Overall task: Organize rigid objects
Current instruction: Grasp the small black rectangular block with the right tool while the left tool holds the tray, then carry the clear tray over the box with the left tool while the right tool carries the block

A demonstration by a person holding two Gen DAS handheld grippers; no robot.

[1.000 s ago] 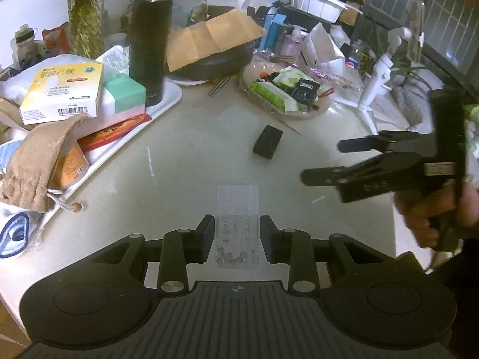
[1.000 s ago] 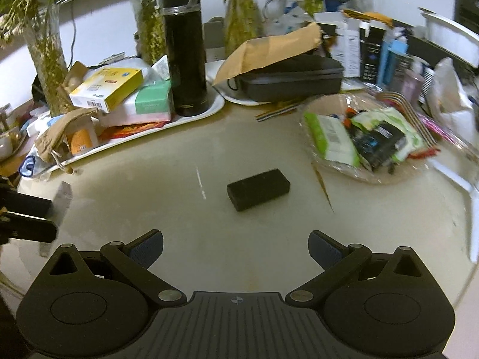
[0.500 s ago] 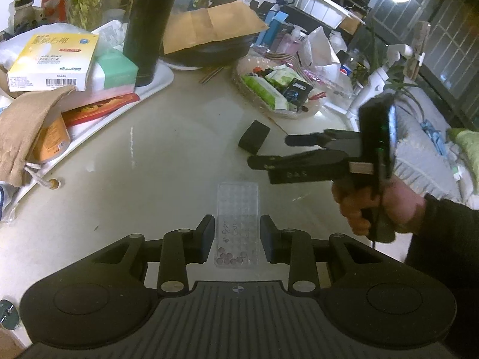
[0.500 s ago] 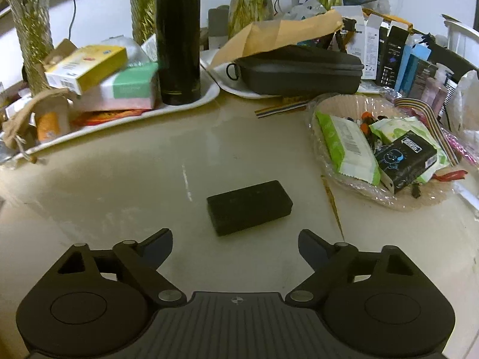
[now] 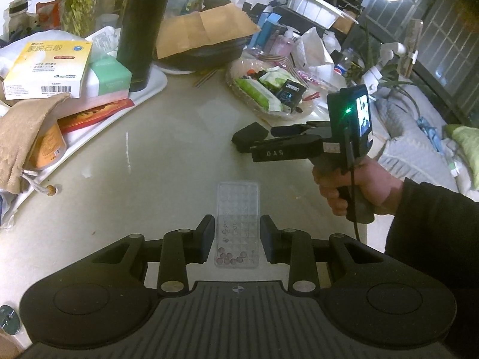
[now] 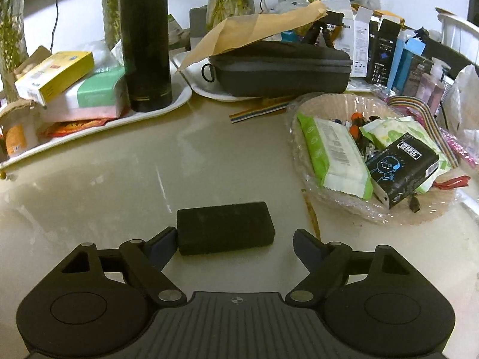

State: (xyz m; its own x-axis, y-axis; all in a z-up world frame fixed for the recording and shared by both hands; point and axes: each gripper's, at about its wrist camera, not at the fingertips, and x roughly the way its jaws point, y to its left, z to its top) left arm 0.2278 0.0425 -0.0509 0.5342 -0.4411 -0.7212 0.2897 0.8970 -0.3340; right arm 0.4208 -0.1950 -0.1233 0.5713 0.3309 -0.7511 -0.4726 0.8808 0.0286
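Tongs in your left hand, the left gripper (image 5: 238, 236), are clenched on a clear plastic tray (image 5: 238, 224): both pads press its long sides near the end closest to you, where a few small round beads sit in its pockets. The tray lies flat on the table (image 5: 149, 164), close to the near edge.

Your right gripper (image 6: 233, 243) is released but has just been closing, and the black box (image 6: 224, 227) now lies between its fingers. The left finger (image 6: 163, 243) is touching or just beside the box's left end; the right finger (image 6: 308, 248) stands clear of the other end. Seen from the left wrist, your right hand (image 5: 356, 185) holds that gripper tilted down over the box in the middle of the table.

Beyond the box, toward the far right, a shallow basket (image 6: 302, 125) holds wipe packets and a small black carton. At the far left edge a white tray (image 6: 98, 131) carries a tall dark flask (image 6: 146, 42), a yellow box and a tissue pack. A dark zipped case (image 6: 281, 71) under brown paper sits at the far edge.
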